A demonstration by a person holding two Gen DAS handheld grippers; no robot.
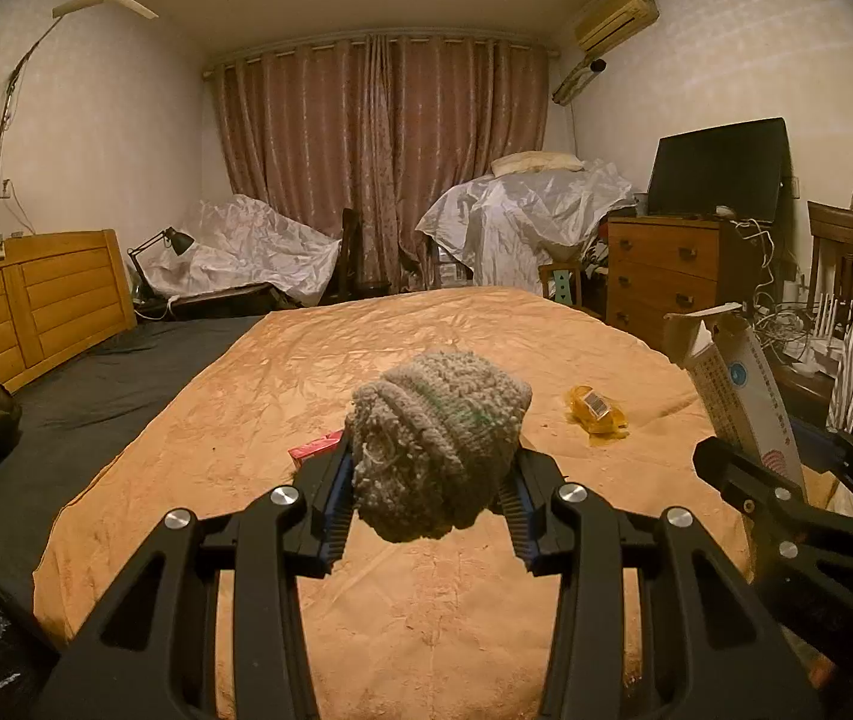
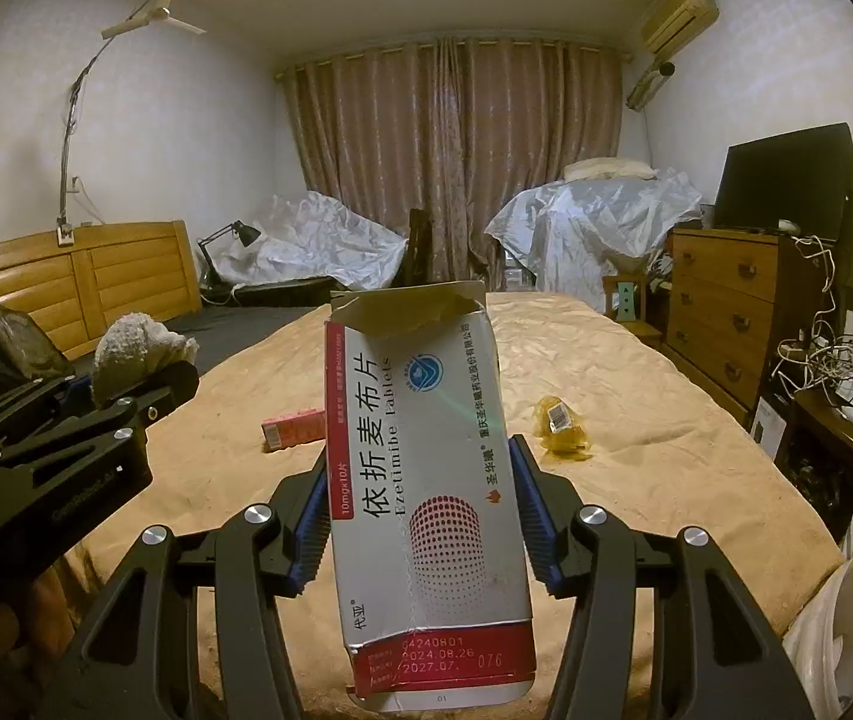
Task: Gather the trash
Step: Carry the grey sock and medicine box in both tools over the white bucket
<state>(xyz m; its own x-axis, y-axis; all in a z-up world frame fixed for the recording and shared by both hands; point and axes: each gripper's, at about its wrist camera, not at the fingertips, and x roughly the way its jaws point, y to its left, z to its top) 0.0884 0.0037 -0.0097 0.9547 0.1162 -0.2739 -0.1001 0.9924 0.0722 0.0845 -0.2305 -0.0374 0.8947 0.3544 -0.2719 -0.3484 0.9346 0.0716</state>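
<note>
The left gripper [image 1: 426, 480] jaws clamp one grey woolly wad [image 1: 435, 444]. The right gripper [image 2: 420, 516] jaws pinch one torn-open pill box [image 2: 426, 480]. On the bed [image 2: 636, 420] beyond the box lie one red carton [image 2: 294, 427] and one yellow wrapper [image 2: 561, 425].

Left claw [image 1: 426, 498] and right claw [image 2: 420, 516] (side by side) each clamp something, angled slightly downward.

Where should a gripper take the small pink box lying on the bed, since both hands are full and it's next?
Grip the pink box across its narrow width, coming from above: it lies flat on the orange bedspread, long sides exposed, nothing touching it.
</note>
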